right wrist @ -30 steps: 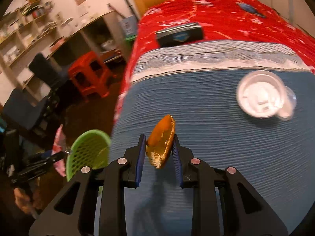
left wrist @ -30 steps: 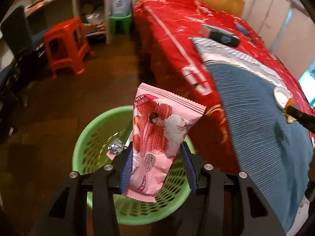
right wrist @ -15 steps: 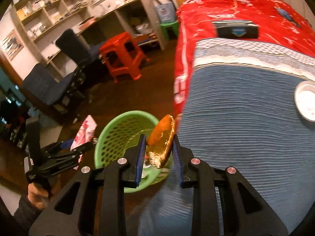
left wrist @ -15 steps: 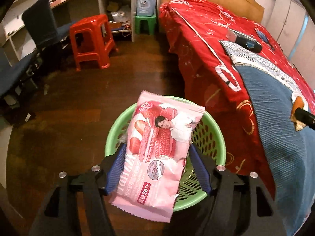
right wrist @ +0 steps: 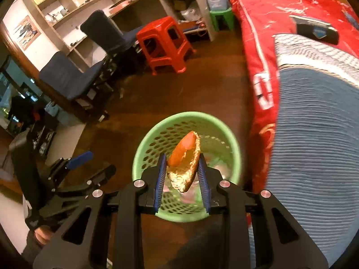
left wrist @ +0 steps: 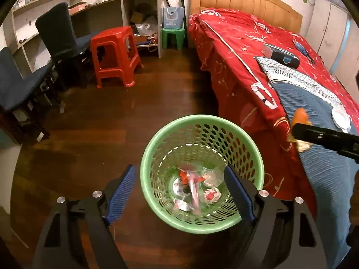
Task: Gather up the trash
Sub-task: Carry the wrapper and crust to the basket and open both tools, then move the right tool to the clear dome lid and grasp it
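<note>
L gripper (left wrist: 179, 192): jaws spread wide, nothing between blue pads (left wrist: 121, 194). Hanging over green basket (left wrist: 237, 132), mesh-walled, round, on dark wood floor (left wrist: 94, 134) just beside bed. Inside basket, at bottom: pink wrapper (left wrist: 194, 190) blurred, standing roughly on end, plus small clear cups/lids (left wrist: 212, 177) and crumpled foil bits (left wrist: 180, 205); exact count can't tell.

R gripper (right wrist: 182, 172): jaws narrow, clamped on orange peel (right wrist: 184, 154) w/ pale pithy inside facing down-right, peel sticking up past fingertips. Held above basket opening (right wrist: 157, 130), not touching rim. Same peel (left wrist: 299, 116) seen from L cam at right edge, near bed side, R gripper's black body across it.

Outward: bed w/ red cover (left wrist: 235, 51) right of basket, blue ribbed blanket (right wrist: 314, 148) over nearer part w/ patterned white band at its far edge. On blanket: white round lid (left wrist: 341, 117). On red cover further back: dark flat case (left wrist: 282, 56). Wooden headboard (left wrist: 242, 0) behind.

Left of room: red plastic stool (left wrist: 114, 53), small green stool (left wrist: 174, 37) w/ pale bag (left wrist: 172, 18) on top, dark blue chairs (left wrist: 60, 31), shelf unit (left wrist: 139, 22) along wall w/ clutter. L gripper (right wrist: 78, 168) also visible low-left in R cam, well apart from basket in that view.
</note>
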A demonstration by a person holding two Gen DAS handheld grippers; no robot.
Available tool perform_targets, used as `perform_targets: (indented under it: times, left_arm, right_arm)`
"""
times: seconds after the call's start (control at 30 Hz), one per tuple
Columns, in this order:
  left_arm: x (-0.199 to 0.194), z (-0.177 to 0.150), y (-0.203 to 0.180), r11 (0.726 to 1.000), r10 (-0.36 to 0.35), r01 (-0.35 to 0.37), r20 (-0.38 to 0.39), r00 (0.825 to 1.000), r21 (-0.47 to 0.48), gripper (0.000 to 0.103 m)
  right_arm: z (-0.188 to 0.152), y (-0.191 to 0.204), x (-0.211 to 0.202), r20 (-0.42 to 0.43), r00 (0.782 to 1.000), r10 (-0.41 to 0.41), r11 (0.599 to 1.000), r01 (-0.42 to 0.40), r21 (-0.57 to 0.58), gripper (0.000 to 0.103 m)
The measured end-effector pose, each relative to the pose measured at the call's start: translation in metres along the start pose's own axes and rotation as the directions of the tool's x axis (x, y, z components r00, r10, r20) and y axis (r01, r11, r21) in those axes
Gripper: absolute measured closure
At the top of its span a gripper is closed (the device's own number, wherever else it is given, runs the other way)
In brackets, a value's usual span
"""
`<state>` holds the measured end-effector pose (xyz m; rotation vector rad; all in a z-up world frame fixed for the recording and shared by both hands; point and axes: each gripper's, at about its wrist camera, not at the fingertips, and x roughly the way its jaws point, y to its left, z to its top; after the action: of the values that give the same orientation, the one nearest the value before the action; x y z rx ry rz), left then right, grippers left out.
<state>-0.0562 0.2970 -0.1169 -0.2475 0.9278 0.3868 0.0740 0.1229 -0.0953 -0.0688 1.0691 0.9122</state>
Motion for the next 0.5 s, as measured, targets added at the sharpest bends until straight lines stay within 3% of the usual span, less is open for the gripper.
perform_targets:
  times: [0.1,0.23,0.4,0.5]
  left_arm:
    - [-0.005,-0.003,0.003,1.0,0.006,-0.006,0.005,1.0,-0.002,0.025]
    - [-0.01,-0.007,0.003,1.0,0.025,-0.025,0.012,1.0,0.01,0.024]
    - [-0.016,-0.006,-0.005,0.998,0.041,-0.042,0.03,0.999,0.044,0.023]
    - [-0.022,-0.003,-0.015,0.996,0.043,-0.046,0.047,0.998,0.071,0.021]
  right_arm:
    - [0.0,0.01,0.008,-0.014,1.0,0.014,1.0,-0.014,-0.009,0.071]
    - [-0.002,0.018,0.01,-0.009,0.999,0.035,0.999,-0.035,-0.013,0.055]
    - [-0.003,0.016,0.003,0.005,1.0,0.031,0.999,-0.03,-0.015,0.055]
    - [-0.005,0.005,-0.011,0.031,0.999,0.012,1.0,-0.012,-0.005,0.049]
